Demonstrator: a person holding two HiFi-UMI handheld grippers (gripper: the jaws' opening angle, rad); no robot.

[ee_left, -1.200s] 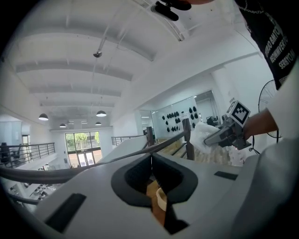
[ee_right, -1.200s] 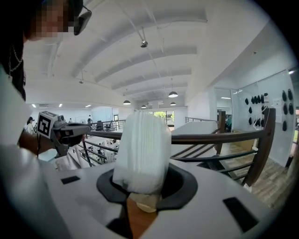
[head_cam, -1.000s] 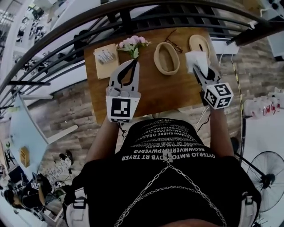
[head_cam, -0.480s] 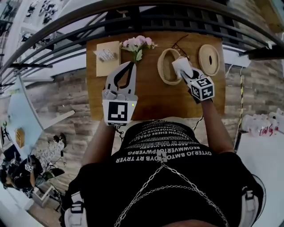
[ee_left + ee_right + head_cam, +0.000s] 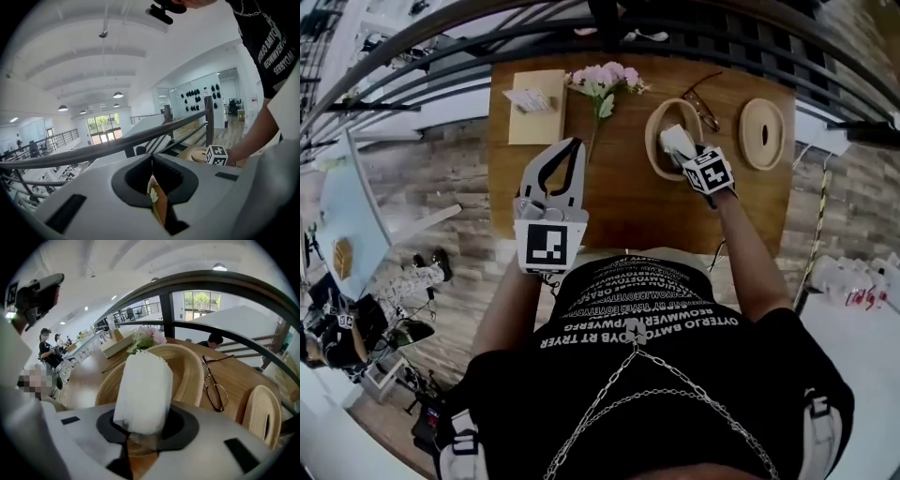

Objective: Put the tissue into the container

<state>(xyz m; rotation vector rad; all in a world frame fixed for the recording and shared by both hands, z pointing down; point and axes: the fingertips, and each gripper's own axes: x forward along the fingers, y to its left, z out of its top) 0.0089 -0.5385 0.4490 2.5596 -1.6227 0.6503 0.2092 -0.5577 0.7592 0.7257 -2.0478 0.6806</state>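
Observation:
A white tissue pack (image 5: 675,141) (image 5: 143,387) is clamped upright in my right gripper (image 5: 684,155) (image 5: 140,427), which is shut on its lower end. The pack hangs just over the opening of the oval wooden container (image 5: 659,114) (image 5: 190,369) on the wooden table (image 5: 628,202). Whether the pack touches the container's inside is hidden. My left gripper (image 5: 577,145) (image 5: 151,161) hovers over the table's left half with its jaws closed together and nothing in them.
A wooden oval lid with a slot (image 5: 762,133) (image 5: 261,416) lies right of the container. Glasses (image 5: 705,101) (image 5: 216,390) sit between them. Pink flowers (image 5: 607,80) and a flat box (image 5: 536,105) are at the far left. A dark railing (image 5: 694,28) borders the table's far side.
My right gripper has carried the tissue pack leftward, from the table's right part to above the oval container. The left gripper stays about where it was.

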